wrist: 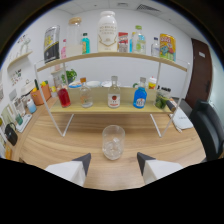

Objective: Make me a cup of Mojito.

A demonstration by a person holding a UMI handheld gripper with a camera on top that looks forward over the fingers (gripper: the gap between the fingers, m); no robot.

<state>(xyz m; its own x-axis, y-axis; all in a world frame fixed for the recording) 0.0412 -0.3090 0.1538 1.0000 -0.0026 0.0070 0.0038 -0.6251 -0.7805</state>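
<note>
Facing the glass [113, 142] squarely, the gripper [114, 161] holds its two fingers [83, 162] apart and empty, one tip to either side of the line that runs to the vessel. The glass stands upright on the wooden surface [60, 145], just ahead of the fingertips and centred on the gap between them, not touching either one. It is clear, appears to hold ice, and its long axis is vertical.

Beyond the glass a two-tier wire shelf [107, 107] rests on the same surface. The lower tier carries a red bottle [63, 95], a clear flask [86, 96], a bottle with a red label [114, 95], a blue bottle [140, 96] and a jar of something green [161, 100]. The upper tier holds taller containers, including a large white jug [107, 31]; their labels cannot be read.

The room has pale walls and a dark door [201, 62] beyond the shelf. A dark chair [210, 127] stands beside the surface.

Judgement: the glass is placed to receive ingredients; the next reach is likely past it to the lower tier.
</note>
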